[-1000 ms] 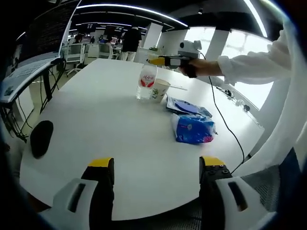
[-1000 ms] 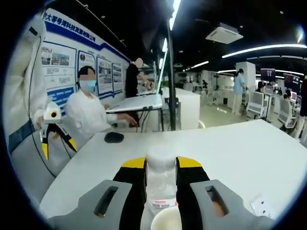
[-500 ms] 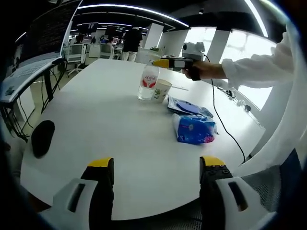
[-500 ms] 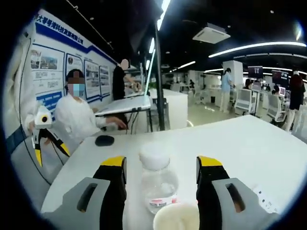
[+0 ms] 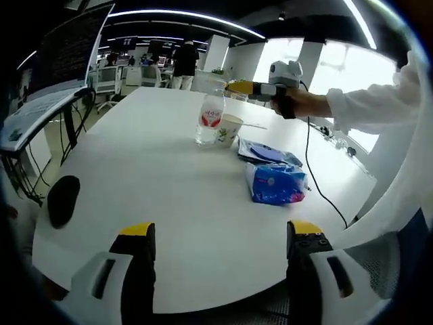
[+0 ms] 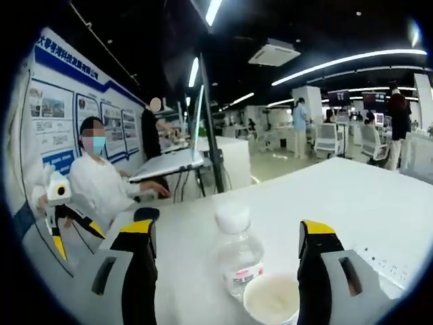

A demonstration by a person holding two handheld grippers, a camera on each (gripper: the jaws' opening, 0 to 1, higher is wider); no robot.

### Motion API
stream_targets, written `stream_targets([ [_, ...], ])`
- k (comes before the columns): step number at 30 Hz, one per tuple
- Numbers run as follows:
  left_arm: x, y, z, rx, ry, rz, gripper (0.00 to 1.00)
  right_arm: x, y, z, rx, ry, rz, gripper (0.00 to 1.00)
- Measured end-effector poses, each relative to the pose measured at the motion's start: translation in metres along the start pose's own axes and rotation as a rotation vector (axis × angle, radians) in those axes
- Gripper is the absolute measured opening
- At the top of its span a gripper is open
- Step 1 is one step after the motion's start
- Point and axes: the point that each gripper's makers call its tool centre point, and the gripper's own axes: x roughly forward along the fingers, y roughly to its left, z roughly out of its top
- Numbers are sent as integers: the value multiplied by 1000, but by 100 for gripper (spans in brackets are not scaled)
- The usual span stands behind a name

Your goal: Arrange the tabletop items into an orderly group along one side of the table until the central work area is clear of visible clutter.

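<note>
Bottle (image 6: 238,254) beside paper cup (image 6: 271,300), right gripper (image 6: 226,233) spread wide, left gripper (image 5: 220,237) apart

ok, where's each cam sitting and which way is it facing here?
Left gripper view: rides the left tool, at the near edge of the white table, looking across it at the water bottle, paper cup and blue tissue pack; own open jaws rise at the bottom, and the person's sleeve holds out the right tool.
Right gripper view: rides the right tool, above the far side, looking back over the bottle and cup; own open jaws at the bottom.
Shared: bottle, cup, table, black mouse.
</note>
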Motion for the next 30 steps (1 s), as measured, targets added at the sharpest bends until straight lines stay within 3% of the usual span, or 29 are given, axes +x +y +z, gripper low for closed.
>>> stream_targets([
  [3,0,-2,0,16,5,-6,81,-8,3,-5,98,12,-21,92],
  [6,-1,-3,0,24,3,-7,80,-20,7,-9,84,13,-46,94],
  [15,-3,-7,4,53,-12,-17,79,-53,30,-14,148,-13,-92,97],
  [25,-5,-11,6,89,-18,-32,77,-89,47,-35,227,-23,-179,96],
  [27,-5,-12,6,94,-19,-38,77,-108,57,-53,261,-8,-237,95],
  [30,-5,-16,5,119,-18,-58,76,-118,60,-60,277,-7,-270,95],
])
